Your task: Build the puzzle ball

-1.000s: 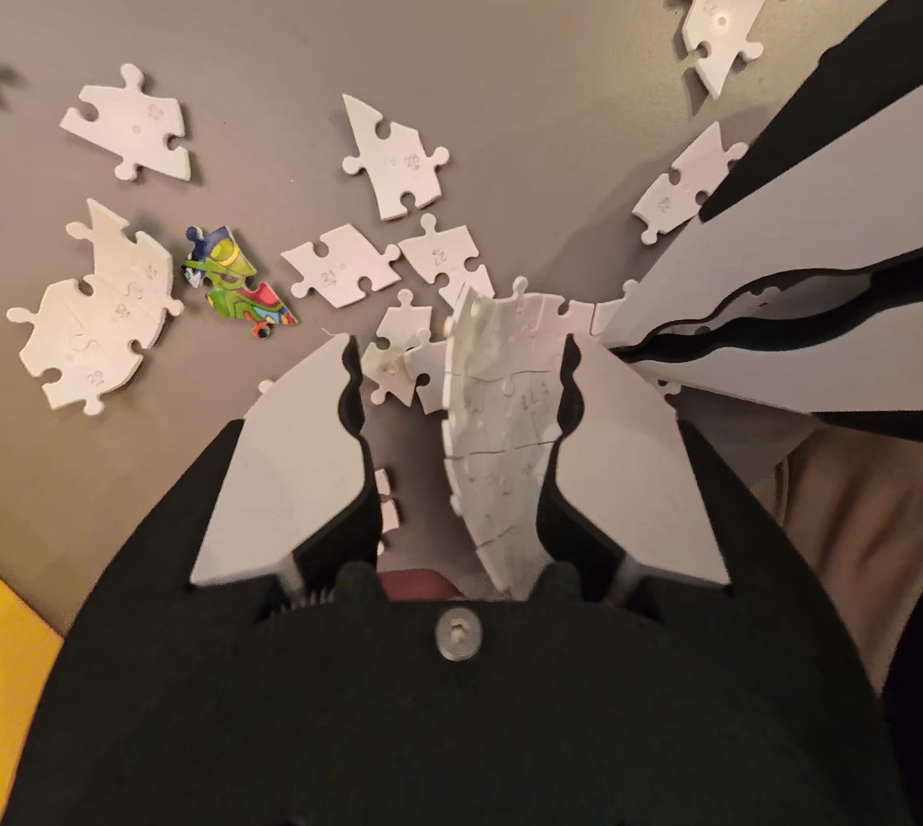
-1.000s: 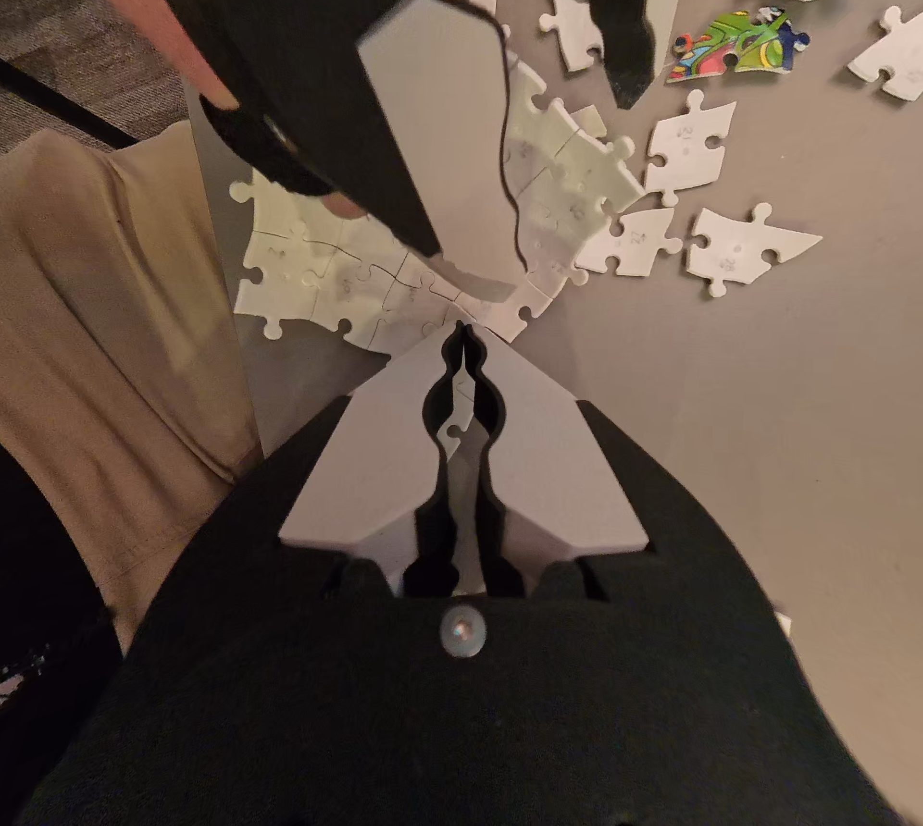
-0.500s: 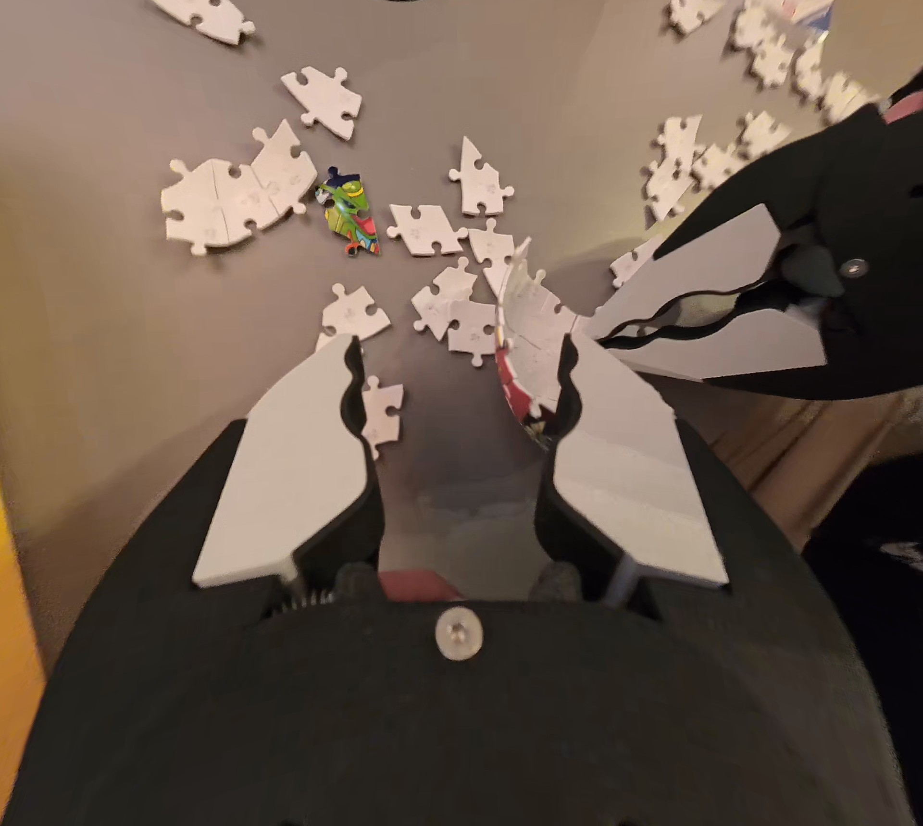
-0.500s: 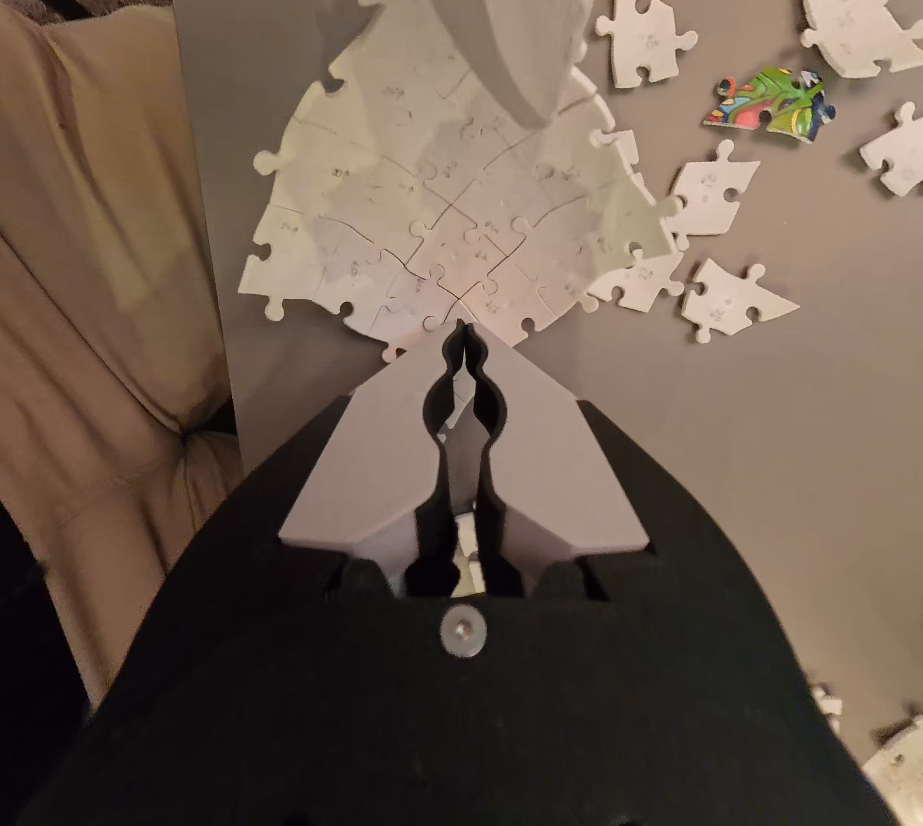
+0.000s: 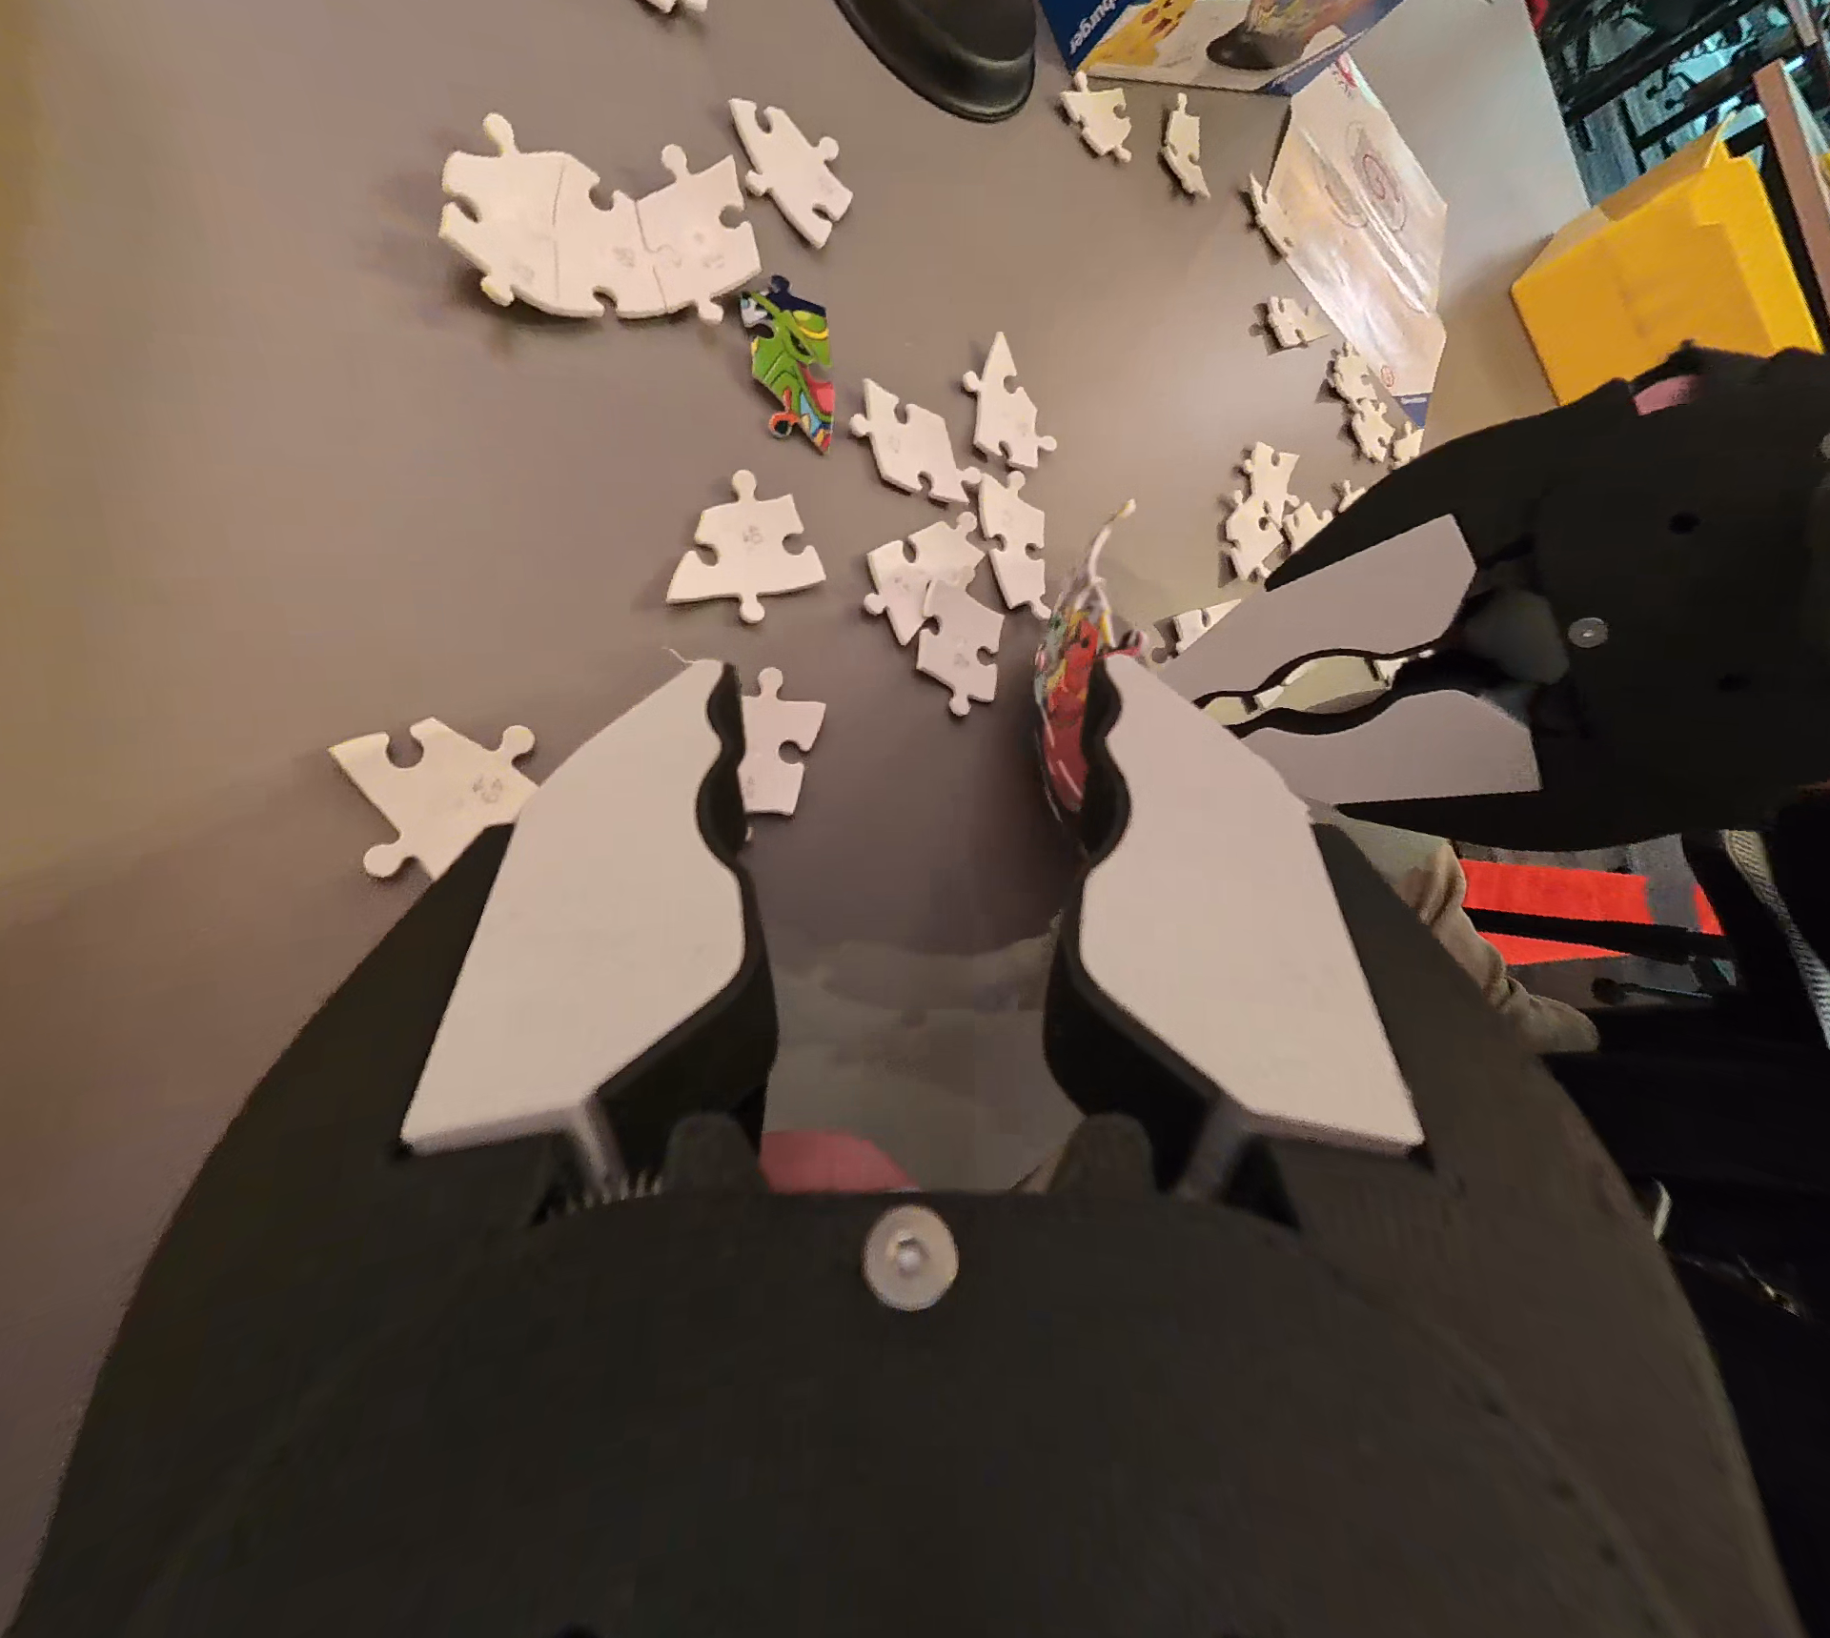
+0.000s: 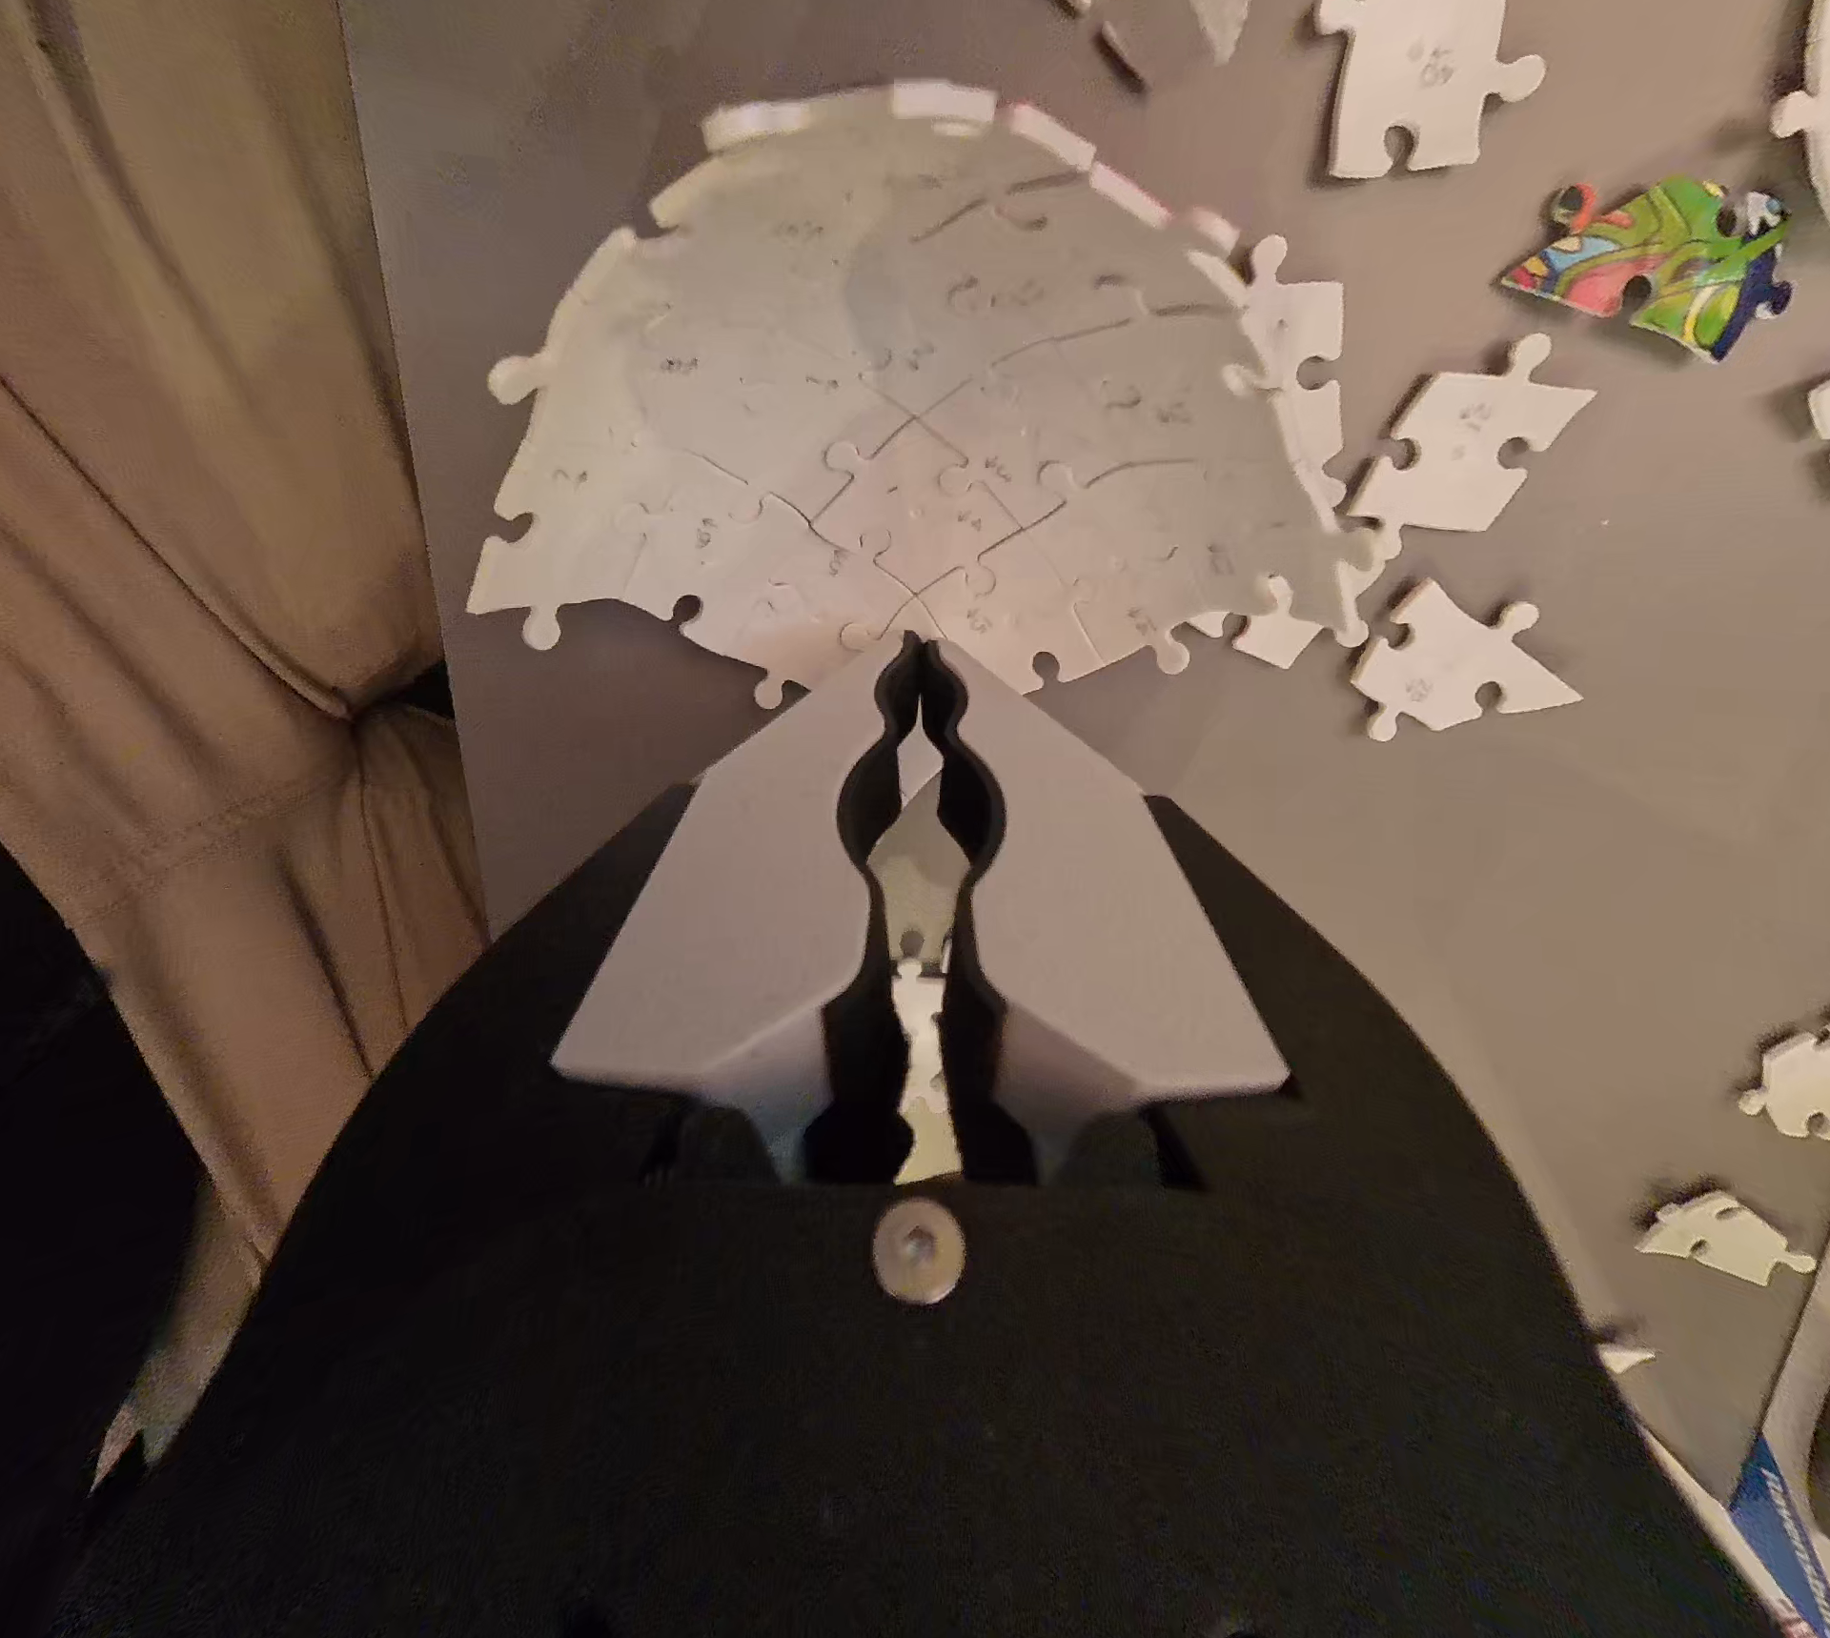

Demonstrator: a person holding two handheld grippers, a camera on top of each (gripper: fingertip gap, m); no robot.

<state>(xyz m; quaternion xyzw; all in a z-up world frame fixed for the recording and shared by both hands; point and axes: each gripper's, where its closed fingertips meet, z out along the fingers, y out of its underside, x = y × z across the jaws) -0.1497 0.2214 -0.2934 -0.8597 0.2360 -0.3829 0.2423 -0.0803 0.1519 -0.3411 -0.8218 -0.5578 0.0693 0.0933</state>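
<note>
Right gripper (image 6: 921, 650) jaws clamped on edge of part-built shell (image 6: 911, 422), held above bench (image 5: 248, 452). Left gripper (image 5: 916, 680) jaws wide, empty. Roughly a cap done; many loose pieces (image 5: 748, 551) left.

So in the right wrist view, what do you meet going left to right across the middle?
Tan cloth → joined curved section, held at its lower edge by the right tongs → colourful piece.

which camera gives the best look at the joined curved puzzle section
The right wrist view: the joined curved section faces it broadside, pinched at its lower edge by the right gripper. The left wrist view shows only its thin coloured edge.
</note>
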